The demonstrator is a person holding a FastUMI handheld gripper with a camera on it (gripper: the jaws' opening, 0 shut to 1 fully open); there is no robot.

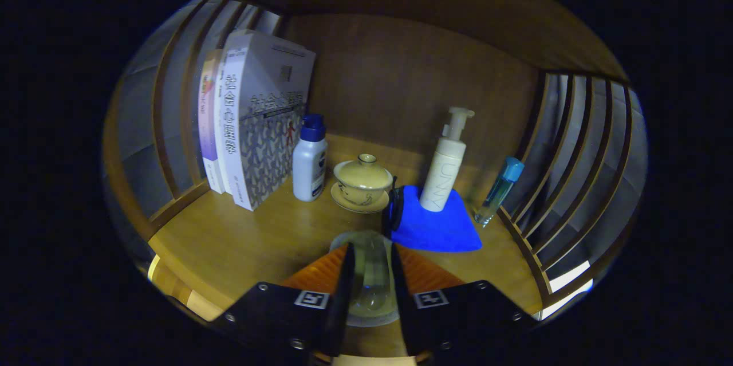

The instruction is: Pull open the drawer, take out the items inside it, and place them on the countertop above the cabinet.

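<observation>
While the gripper [369,263] clamps a clear glass [369,274] just above the countertop [229,240]: item near cloth [438,228]; hasty release risks tipping onto it.

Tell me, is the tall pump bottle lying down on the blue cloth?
No, the pump bottle stands upright on the blue cloth, beyond the hand-held gripper, whose fingers grip a clear glass.

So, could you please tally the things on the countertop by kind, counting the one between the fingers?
Books: 2
Bottles: 3, white with blue cap, cream pump, small blue-capped
Lidded teacup on saucer: 1
Blue cloth: 1
Clear glass item in the gripper: 1
Total: 8
</observation>
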